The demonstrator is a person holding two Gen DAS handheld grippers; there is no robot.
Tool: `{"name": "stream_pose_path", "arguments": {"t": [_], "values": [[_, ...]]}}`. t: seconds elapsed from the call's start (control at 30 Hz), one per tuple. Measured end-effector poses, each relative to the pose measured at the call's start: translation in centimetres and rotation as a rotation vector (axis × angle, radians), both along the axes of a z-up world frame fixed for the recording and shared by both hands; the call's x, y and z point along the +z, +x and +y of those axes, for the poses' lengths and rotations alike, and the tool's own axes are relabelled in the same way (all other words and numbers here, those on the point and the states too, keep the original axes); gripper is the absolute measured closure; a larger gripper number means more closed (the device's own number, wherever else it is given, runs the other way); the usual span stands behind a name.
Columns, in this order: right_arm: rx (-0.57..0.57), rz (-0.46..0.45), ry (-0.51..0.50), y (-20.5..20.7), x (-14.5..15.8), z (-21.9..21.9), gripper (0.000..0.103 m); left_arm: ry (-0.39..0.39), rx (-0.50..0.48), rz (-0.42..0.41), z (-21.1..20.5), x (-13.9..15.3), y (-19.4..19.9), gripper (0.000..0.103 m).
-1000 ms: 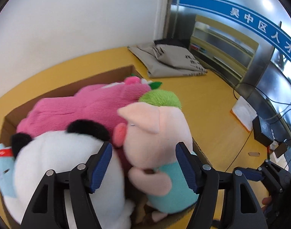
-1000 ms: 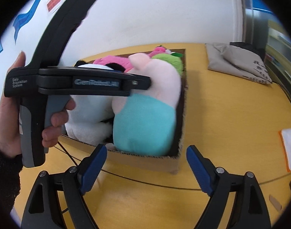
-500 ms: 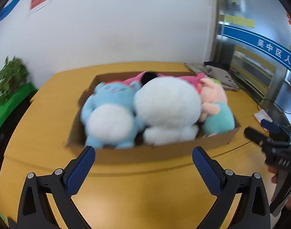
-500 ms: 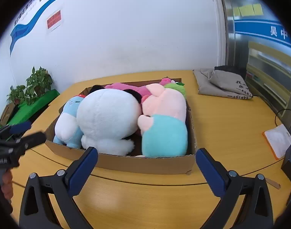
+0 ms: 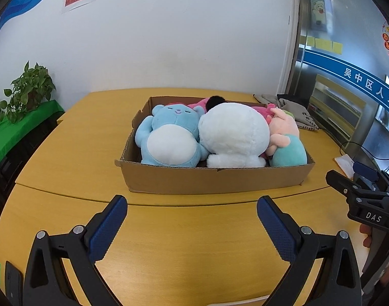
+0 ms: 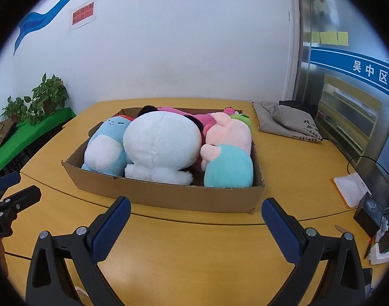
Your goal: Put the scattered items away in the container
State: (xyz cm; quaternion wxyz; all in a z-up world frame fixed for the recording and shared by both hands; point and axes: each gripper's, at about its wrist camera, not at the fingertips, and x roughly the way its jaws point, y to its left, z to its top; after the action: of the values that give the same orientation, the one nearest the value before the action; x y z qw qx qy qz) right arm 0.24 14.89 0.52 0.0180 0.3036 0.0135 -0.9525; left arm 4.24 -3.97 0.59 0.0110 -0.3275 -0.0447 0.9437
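Brown cardboard box [image 5: 214, 181] — blue bear [image 5: 169, 137], white panda [image 5: 235, 135] — on yellow table [image 5: 194, 242].

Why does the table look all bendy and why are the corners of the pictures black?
Left wrist view: the fisheye lens curves the table edges and wall lines, and the corners go black; the cardboard box and plush toys look sharp. Right wrist view: same bending, with a thicker black ring; the box is sharp, and the glass on the right shows soft, blurry reflections.

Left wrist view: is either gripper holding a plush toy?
No: the left gripper and right gripper are open, short of the cardboard box.
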Motion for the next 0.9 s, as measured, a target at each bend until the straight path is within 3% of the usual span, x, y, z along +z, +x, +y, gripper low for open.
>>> {"name": "stream_pose_path", "arguments": {"t": [0.9], "values": [[-0.016, -0.042, 0.003, -1.1, -2.5, 1.3, 0.000, -0.005, -0.029, -0.050, 1.8, -1.9, -1.5, 0.000]]}}
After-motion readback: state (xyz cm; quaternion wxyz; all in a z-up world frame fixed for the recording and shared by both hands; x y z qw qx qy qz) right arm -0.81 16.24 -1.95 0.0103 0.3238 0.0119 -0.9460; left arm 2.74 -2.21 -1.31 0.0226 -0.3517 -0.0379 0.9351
